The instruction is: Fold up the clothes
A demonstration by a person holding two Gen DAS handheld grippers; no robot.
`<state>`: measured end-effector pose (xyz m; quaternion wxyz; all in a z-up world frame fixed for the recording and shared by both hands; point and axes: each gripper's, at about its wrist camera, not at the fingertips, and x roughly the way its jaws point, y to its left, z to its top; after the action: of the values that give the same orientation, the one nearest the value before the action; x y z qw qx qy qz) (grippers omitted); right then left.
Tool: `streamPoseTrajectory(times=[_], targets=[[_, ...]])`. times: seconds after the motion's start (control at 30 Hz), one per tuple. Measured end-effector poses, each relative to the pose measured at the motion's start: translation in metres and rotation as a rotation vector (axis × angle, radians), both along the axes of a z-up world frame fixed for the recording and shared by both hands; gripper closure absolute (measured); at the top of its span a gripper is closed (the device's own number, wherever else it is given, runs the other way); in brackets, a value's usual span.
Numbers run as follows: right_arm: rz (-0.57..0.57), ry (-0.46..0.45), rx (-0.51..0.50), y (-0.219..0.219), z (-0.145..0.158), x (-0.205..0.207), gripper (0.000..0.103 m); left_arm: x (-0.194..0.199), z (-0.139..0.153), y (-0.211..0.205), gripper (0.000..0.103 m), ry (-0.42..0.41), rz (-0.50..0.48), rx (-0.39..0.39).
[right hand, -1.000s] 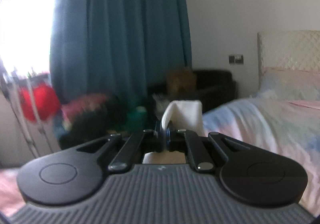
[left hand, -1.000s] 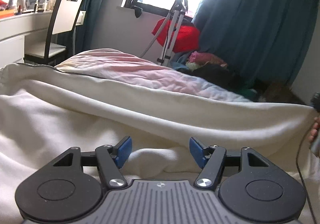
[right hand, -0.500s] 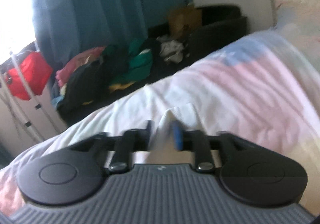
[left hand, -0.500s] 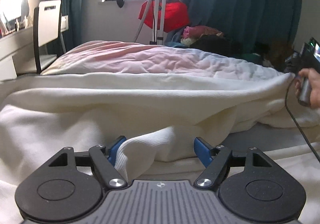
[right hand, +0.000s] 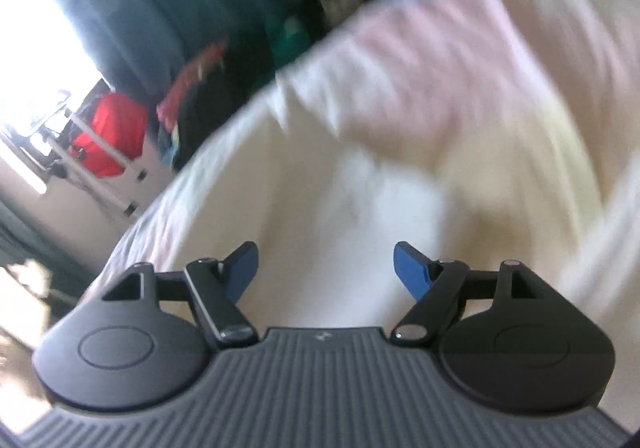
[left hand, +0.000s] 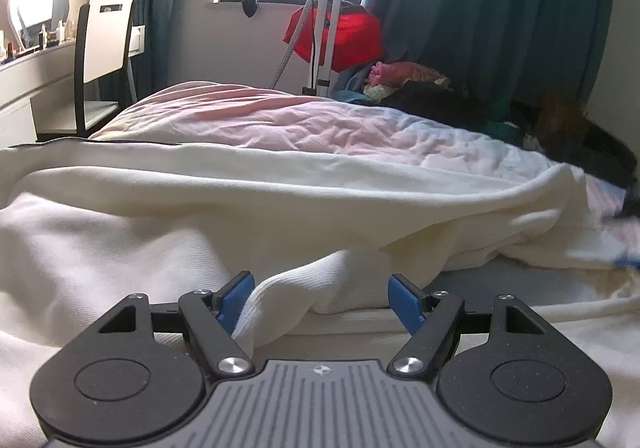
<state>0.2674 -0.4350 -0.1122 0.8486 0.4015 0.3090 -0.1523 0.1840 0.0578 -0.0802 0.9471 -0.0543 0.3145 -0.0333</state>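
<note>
Since a second ago our right gripper (right hand: 325, 268) has let go of the white fabric corner it pinched and swung down over the bed, its view now smeared by motion, while our left gripper (left hand: 318, 298) has dropped closer to the cloth. At the left of the left-wrist frame a chair (left hand: 102, 48) stands by a desk; across the middle the cream garment (left hand: 280, 184) lies spread over the pink-and-blue duvet (left hand: 304, 124), one long edge turned over toward us, a lie that we judge fits a fold laid across its width. At lower centre a ribbed hump of that garment rises between our left jaws, which stand wide apart; the left pad touches or nearly touches the cloth, the right pad is clear of it, and nothing is clamped. In the right-wrist frame a red bag (right hand: 110, 136) hangs at left, and the pale garment fills the centre beneath our right jaws, spread wide and holding nothing.
</note>
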Motion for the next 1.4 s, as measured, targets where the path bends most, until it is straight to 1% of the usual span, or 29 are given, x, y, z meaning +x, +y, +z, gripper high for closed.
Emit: streamPoseTrajectory(times=[0.1, 0.17, 0.23, 0.27, 0.3, 0.33, 0.37, 0.43, 0.5, 0.6, 0.67, 0.73, 0.77, 0.83, 0.93, 1.0, 1.07, 1.1, 1.2, 1.27, 1.33, 1.4], targets=[[-0.01, 0.042, 0.052, 0.004, -0.021, -0.007, 0.026, 0.001, 0.002, 0.003, 0.028, 0.001, 0.006, -0.033], [-0.047, 0.017, 0.043, 0.005, -0.027, -0.001, 0.027, 0.002, 0.001, 0.005, 0.028, 0.002, 0.01, -0.048], [-0.081, -0.002, -0.014, 0.006, -0.024, 0.01, 0.039, 0.002, 0.0, 0.005, 0.028, 0.002, 0.006, -0.046], [-0.098, 0.009, -0.053, 0.006, -0.021, 0.018, 0.06, 0.001, 0.0, 0.005, 0.028, -0.001, 0.002, -0.043], [-0.115, 0.024, -0.093, 0.005, -0.016, 0.025, 0.09, 0.002, 0.0, 0.005, 0.028, -0.003, 0.001, -0.045], [-0.149, 0.044, -0.122, 0.004, -0.01, 0.031, 0.095, 0.003, -0.001, 0.005, 0.028, -0.004, 0.001, -0.046], [-0.195, 0.051, -0.158, 0.005, 0.001, 0.037, 0.096, 0.003, -0.001, 0.006, 0.028, -0.011, 0.001, -0.058], [-0.219, 0.012, -0.252, 0.011, 0.031, 0.048, 0.097, 0.004, 0.0, 0.008, 0.028, -0.025, -0.001, -0.082], [-0.219, -0.067, -0.332, 0.02, 0.073, 0.06, 0.097, 0.004, 0.003, 0.01, 0.029, -0.036, -0.008, -0.097], [-0.206, -0.201, -0.377, 0.03, 0.134, 0.072, 0.097, 0.002, 0.007, 0.012, 0.029, -0.058, -0.021, -0.118], [-0.183, -0.25, -0.47, 0.037, 0.16, 0.074, 0.097, 0.001, 0.01, 0.013, 0.029, -0.069, -0.026, -0.128], [-0.18, -0.267, -0.499, 0.032, 0.163, 0.066, 0.097, 0.0, 0.012, 0.015, 0.029, -0.079, -0.029, -0.138], [-0.184, -0.247, -0.502, 0.026, 0.155, 0.06, 0.097, 0.0, 0.012, 0.015, 0.029, -0.077, -0.03, -0.145], [-0.178, -0.175, -0.502, 0.013, 0.128, 0.046, 0.097, 0.001, 0.012, 0.016, 0.029, -0.069, -0.03, -0.161], [-0.187, -0.066, -0.46, -0.008, 0.071, 0.015, 0.097, 0.0, 0.012, 0.015, 0.029, -0.059, -0.034, -0.159], [-0.194, 0.012, -0.417, -0.021, 0.029, 0.001, 0.097, -0.003, 0.013, 0.014, 0.029, -0.067, -0.042, -0.151], [-0.204, 0.033, -0.38, -0.029, 0.0, -0.02, 0.097, -0.005, 0.013, 0.013, 0.029, -0.071, -0.047, -0.142], [-0.209, 0.029, -0.381, -0.03, -0.007, -0.029, 0.097, -0.006, 0.014, 0.012, 0.029, -0.074, -0.049, -0.138], [-0.222, -0.003, -0.37, -0.032, -0.003, -0.041, 0.097, -0.009, 0.015, 0.01, 0.029, -0.08, -0.057, -0.124], [-0.22, -0.055, -0.375, -0.032, 0.012, -0.044, 0.097, -0.011, 0.016, 0.008, 0.029, -0.084, -0.062, -0.115], [-0.216, -0.078, -0.387, -0.035, 0.021, -0.049, 0.097, -0.01, 0.017, 0.006, 0.029, -0.087, -0.066, -0.105], [-0.225, -0.065, -0.375, -0.041, 0.014, -0.052, 0.097, -0.011, 0.018, 0.005, 0.029, -0.089, -0.071, -0.106]])
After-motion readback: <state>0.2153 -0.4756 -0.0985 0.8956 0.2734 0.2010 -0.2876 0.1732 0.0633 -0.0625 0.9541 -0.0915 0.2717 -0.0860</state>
